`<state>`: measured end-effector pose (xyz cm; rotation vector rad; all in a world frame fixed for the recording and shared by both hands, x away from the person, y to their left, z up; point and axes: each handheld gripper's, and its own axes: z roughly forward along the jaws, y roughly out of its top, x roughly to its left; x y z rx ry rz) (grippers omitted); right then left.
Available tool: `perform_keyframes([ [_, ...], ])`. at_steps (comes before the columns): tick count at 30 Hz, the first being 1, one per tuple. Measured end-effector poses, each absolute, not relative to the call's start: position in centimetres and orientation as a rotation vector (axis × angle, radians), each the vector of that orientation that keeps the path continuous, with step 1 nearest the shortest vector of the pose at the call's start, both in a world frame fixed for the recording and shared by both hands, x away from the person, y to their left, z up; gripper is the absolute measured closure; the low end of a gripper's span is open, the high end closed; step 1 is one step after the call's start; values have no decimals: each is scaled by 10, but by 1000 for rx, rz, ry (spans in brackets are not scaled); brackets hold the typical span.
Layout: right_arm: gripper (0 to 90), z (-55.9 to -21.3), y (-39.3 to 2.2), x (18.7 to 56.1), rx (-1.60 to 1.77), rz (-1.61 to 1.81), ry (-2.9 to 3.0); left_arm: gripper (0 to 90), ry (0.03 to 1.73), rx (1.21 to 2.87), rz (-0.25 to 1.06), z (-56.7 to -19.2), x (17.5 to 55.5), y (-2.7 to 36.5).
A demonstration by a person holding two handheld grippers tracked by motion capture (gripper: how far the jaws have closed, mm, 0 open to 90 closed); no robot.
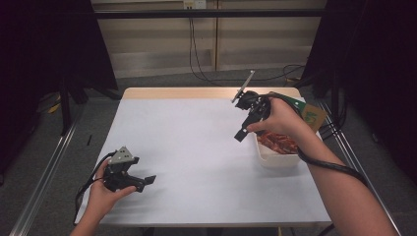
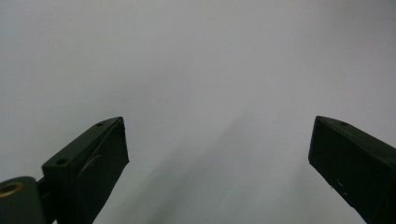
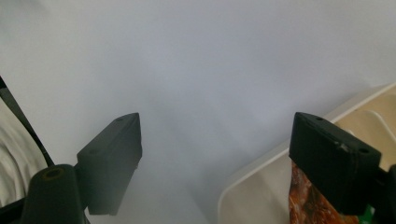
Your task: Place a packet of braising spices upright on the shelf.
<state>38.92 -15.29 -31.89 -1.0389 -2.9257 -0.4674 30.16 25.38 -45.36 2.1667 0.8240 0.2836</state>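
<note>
Both grippers gape empty: the left gripper (image 1: pixel 147 181) well apart from the white tray (image 1: pixel 275 156), the right gripper (image 3: pixel 212 158) straddling its rim.

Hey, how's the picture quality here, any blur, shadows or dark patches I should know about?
High view: the white table is evenly lit, the surroundings nearly black. Left gripper view: soft grey shadow streaks on the table between the open jaws. Right gripper view: the white tray edge looks slightly soft.
</note>
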Motion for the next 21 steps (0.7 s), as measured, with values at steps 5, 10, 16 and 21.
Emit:
perform_keyframes([
  [5, 170, -330, -151, 388, -1024, -481, -2926, 46, 817, 2170, 285, -453, 302, 254],
  [10, 171, -337, -143, 382, -995, -474, -2950, 46, 819, 2178, 286, -454, 302, 254],
  [16, 167, -352, -135, 378, -946, -461, -2970, 45, 821, 2173, 287, -453, 302, 254],
  [21, 164, -367, -134, 375, -935, -467, -2950, 46, 824, 2169, 282, -453, 301, 254],
])
